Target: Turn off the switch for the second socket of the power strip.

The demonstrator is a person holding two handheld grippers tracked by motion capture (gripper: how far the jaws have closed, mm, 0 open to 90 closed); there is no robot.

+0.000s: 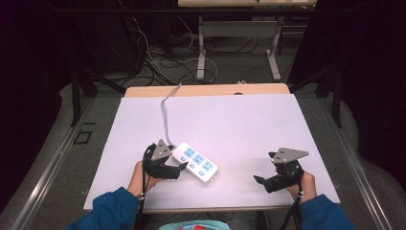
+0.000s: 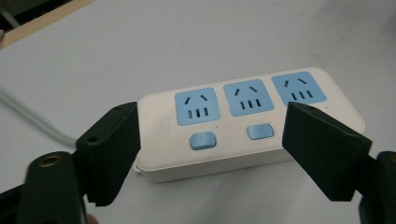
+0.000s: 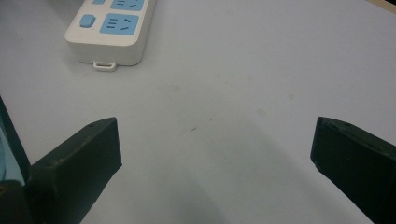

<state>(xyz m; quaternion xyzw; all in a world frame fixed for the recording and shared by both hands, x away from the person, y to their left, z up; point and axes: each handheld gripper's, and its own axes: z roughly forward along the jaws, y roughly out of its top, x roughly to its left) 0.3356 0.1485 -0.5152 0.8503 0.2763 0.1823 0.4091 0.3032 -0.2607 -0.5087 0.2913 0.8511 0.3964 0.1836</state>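
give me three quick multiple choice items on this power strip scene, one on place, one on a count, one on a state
1. Where does the white plastic power strip with blue sockets lie?
A. on the floor
B. on the white table top, by the left hand-held gripper
C. beside the right hand-held gripper

2. How many blue sockets does it have?
A. two
B. three
C. five

3. How does the right hand-held gripper stand?
A. open, nothing between its jaws
B. shut on the strip
C. shut on the grey cable

Answers: 1 B, the strip rests on the table between the left gripper's jaws; 2 B, the left gripper view shows three sockets in a row; 3 A, its jaws stand wide apart over bare table.
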